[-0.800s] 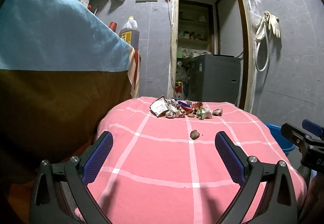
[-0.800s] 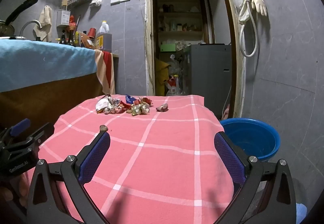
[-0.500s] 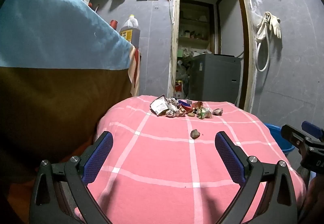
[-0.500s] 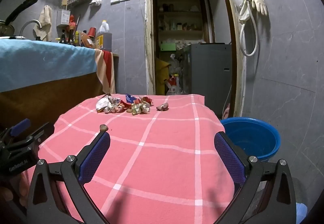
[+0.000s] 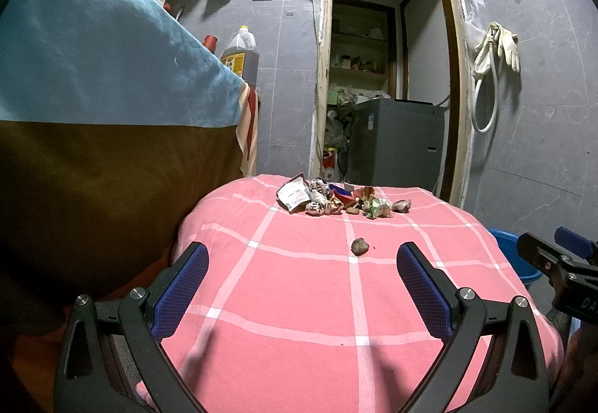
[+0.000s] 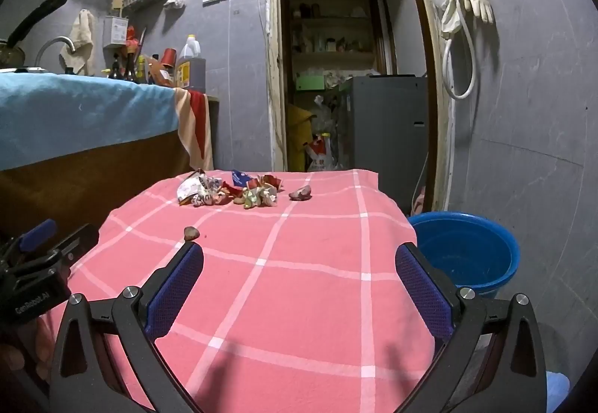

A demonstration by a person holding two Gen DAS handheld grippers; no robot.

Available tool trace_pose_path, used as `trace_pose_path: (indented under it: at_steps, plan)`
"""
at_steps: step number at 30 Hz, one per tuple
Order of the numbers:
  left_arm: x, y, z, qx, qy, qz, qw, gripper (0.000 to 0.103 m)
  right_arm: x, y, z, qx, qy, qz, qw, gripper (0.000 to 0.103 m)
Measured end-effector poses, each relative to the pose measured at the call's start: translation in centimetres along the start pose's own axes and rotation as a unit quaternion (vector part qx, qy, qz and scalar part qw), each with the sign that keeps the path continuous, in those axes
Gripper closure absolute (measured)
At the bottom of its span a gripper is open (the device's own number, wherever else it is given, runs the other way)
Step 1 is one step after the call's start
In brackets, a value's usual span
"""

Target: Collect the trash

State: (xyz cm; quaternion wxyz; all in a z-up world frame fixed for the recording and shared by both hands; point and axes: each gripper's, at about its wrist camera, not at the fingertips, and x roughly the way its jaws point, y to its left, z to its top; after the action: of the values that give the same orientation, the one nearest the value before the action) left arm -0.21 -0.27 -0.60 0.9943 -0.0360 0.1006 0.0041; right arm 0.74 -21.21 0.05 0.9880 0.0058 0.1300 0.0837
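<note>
Hovering above the pink checked cloth (image 5: pixel 299 301), left gripper (image 5: pixel 302 256) and right gripper (image 6: pixel 299 258) both gape wide, nothing between them. Lone scrap (image 5: pixel 360 246) at twelve o'clock; trash pile (image 5: pixel 336 200) beyond (far edge); blue basin (image 6: pixel 463 248) at two o'clock.

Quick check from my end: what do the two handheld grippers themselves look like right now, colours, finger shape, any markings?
Both match: the left gripper and right gripper have black angular fingers with silver bolts and blue textured pads. Seen from the right wrist view, the left one's body shows white lettering, roughly "GenRobot.AI". No cables or sleeves are visible.
</note>
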Motion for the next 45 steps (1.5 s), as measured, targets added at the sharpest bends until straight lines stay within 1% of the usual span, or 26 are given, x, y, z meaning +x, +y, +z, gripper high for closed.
trace_pose_path:
  at_steps: [4,5,9,45]
  plan:
    - [-0.23,-0.25,-0.23,0.001,0.000,0.001,1.0000,0.004,0.42,0.24,-0.14,0.001,0.005,-0.001,1.000,0.000]
    - [0.21,0.25,0.33,-0.002,0.002,0.000,1.0000,0.004,0.58,0.13,-0.11,0.004,0.006,0.000,1.000,0.000]
    - [0.23,0.24,0.22,-0.002,0.003,0.001,1.0000,0.004,0.61,-0.08,-0.02,0.005,0.009,0.001,1.000,0.000]
    - [0.65,0.38,0.30,-0.003,0.005,0.001,1.0000,0.004,0.60,-0.06,0.06,0.006,0.011,0.001,1.000,0.000]
